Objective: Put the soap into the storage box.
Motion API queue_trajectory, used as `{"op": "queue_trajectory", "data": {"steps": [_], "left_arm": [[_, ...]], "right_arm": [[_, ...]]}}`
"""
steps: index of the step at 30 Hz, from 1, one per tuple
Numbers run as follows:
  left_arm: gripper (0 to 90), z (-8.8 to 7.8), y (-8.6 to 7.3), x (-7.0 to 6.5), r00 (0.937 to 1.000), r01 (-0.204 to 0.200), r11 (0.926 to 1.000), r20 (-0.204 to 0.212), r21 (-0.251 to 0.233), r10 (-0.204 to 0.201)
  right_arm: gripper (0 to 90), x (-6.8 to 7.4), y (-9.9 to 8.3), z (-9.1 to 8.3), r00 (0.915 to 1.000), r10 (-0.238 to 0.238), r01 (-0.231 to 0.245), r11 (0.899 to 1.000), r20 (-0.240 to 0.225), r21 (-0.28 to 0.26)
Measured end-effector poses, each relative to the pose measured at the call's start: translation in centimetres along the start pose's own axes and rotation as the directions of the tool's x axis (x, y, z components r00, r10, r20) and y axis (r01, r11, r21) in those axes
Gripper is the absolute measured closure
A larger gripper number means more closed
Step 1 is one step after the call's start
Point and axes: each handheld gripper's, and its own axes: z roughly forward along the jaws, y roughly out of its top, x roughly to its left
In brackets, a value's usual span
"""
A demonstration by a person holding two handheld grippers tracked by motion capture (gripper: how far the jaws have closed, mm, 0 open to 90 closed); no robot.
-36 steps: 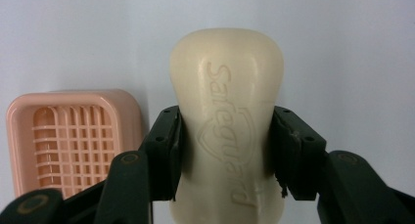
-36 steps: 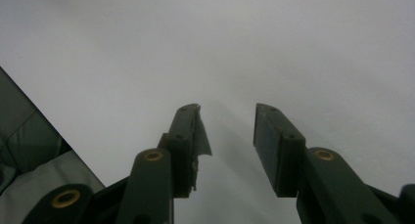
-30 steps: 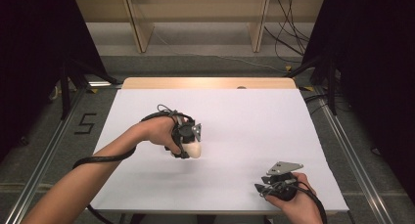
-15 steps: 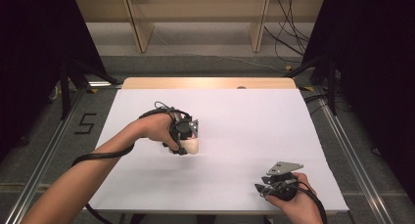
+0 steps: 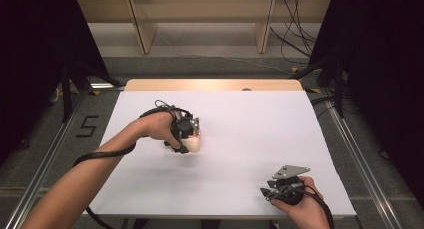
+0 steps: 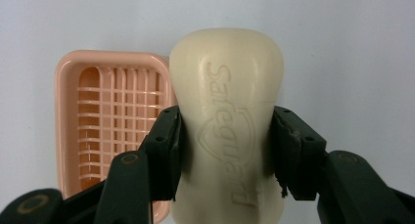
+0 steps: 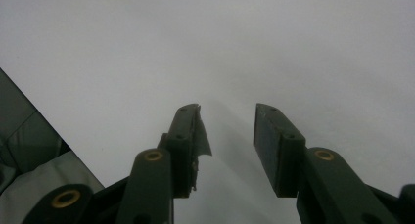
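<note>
Squarely between the left gripper point(image 6: 225, 150) jaws sits the clamped soap bar point(image 6: 227, 121); right gripper point(image 7: 227, 145) jaws gape empty.

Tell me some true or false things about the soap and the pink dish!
1. The left hand-held gripper is squeezing a cream soap bar. True.
2. The soap is lying inside the pink soap dish. False: it is held in the jaws, with the dish showing to one side behind it.
3. The right hand-held gripper holds a sponge. False: its jaws are open with nothing between them.
4. The soap has letters pressed into it. True.
5. The table is white. True.
</note>
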Motion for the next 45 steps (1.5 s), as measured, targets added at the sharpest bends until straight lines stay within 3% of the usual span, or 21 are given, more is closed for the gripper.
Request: {"op": "queue_trajectory", "data": {"steps": [5,6,45], "left_arm": [[49.2,-0.1,-0.1,0.3,0.9998,-0.011,0.9999,-0.015,0.01,0.011],[49.2,-0.1,-0.1,0.4,0.9998,-0.012,0.9999,-0.016,0.007,0.012],[49.2,-0.3,-0.7,2.4,0.9988,-0.002,1.0,-0.049,0.002,0.002]], "right_arm": [[62.1,0.0,0.0,0.0,1.0,0.002,-0.002,1.0,0.002,-0.008],[62.1,0.1,0.0,-0.1,0.9998,0.021,-0.021,1.0,-0.004,-0.005],[62.1,0.0,0.0,0.0,0.9998,0.018,-0.018,1.0,-0.002,-0.007]]}}
